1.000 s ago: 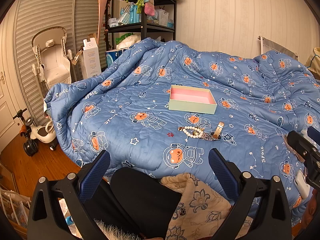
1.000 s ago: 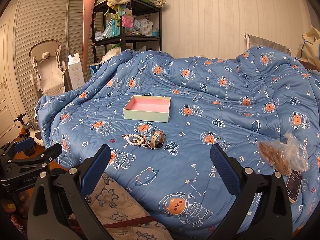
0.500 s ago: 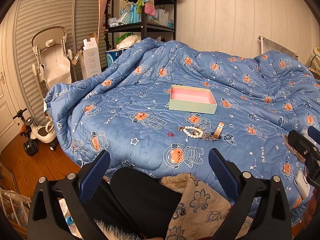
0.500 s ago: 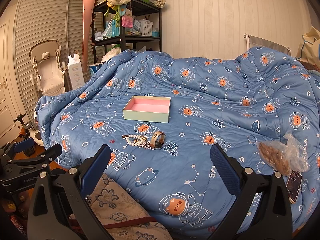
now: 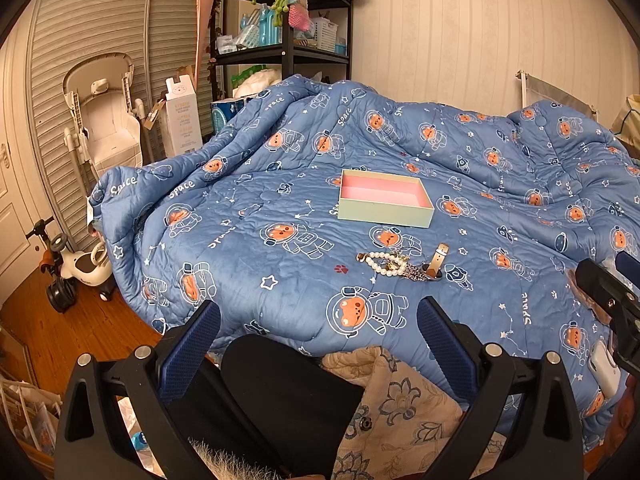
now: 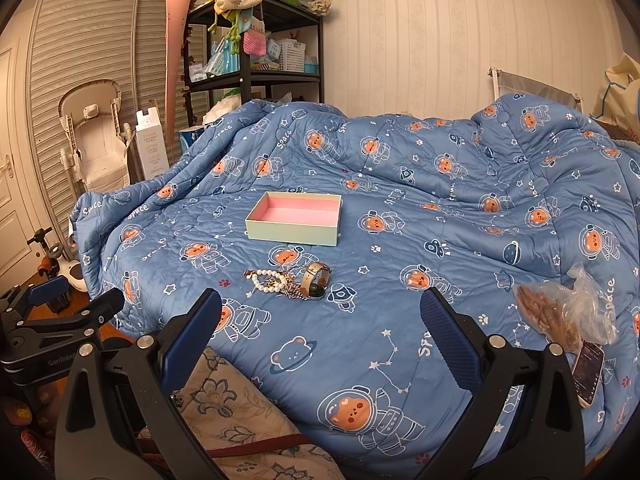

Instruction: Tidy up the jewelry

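Observation:
A shallow pale green box with a pink inside (image 5: pixel 385 199) (image 6: pixel 295 219) lies open and empty on the blue bedspread. In front of it lies a small heap of jewelry: a pearl bracelet (image 5: pixel 382 262) (image 6: pixel 267 281), a sparkly chain (image 5: pixel 414 271) (image 6: pixel 294 291) and a watch with a beige strap (image 5: pixel 438 261) (image 6: pixel 315 279). My left gripper (image 5: pixel 318 338) is open and empty, held back over the bed's near edge. My right gripper (image 6: pixel 320 334) is open and empty, also short of the jewelry. Each gripper shows at the edge of the other's view.
A clear bag of brown snacks (image 6: pixel 560 314) and a phone (image 6: pixel 587 372) lie on the bed at the right. A black shelf unit (image 5: pixel 280 20), a white high chair (image 5: pixel 104 120) and a ride-on toy (image 5: pixel 76 268) stand left of the bed. A floral cloth (image 5: pixel 400 412) lies below the grippers.

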A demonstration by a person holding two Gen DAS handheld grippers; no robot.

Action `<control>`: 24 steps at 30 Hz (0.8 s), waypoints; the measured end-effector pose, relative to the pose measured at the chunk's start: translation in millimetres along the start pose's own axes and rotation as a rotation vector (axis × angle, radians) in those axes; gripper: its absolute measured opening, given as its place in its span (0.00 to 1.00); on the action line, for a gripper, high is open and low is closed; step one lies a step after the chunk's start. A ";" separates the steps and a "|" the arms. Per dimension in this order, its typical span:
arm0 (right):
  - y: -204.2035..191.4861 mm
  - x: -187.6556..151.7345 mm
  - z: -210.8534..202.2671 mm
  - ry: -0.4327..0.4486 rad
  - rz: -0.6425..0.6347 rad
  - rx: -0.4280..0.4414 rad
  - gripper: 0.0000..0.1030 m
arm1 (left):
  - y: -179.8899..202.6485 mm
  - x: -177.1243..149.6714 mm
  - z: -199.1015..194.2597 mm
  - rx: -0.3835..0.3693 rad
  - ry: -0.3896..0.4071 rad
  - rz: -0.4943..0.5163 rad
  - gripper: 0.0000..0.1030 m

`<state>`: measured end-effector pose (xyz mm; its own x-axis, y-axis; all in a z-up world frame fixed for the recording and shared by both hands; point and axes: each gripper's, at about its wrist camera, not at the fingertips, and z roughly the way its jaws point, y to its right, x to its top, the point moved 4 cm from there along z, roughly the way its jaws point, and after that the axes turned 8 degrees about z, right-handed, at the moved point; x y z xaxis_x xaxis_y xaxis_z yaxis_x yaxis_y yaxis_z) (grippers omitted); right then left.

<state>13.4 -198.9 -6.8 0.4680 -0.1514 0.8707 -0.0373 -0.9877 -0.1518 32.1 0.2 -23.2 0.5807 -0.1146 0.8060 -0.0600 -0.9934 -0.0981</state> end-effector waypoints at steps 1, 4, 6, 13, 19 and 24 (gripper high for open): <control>-1.2 -0.1 -0.2 0.001 0.000 0.001 0.95 | 0.1 0.1 0.0 0.000 0.001 0.000 0.94; -1.2 -0.1 -0.4 0.001 0.000 0.001 0.95 | 0.2 0.1 0.0 0.000 0.000 0.001 0.94; -1.2 -0.2 -0.7 0.002 0.000 0.001 0.95 | 0.1 0.1 0.0 0.000 0.001 0.001 0.94; -1.3 -0.4 0.0 0.001 0.001 0.001 0.95 | -0.1 -0.2 -0.1 -0.004 -0.001 0.000 0.94; -1.5 -1.5 0.0 -0.004 -0.001 0.001 0.95 | -0.7 -0.2 -2.0 -0.036 0.005 0.000 0.94; -1.2 -4.2 4.7 -0.028 0.004 0.019 0.95 | 6.4 -1.7 -0.1 -0.074 0.007 0.011 0.94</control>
<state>15.6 -196.9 -12.4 0.4928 -0.1543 0.8563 -0.0229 -0.9861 -0.1645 30.7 -6.0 -25.2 0.5743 -0.1249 0.8091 -0.1262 -0.9900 -0.0633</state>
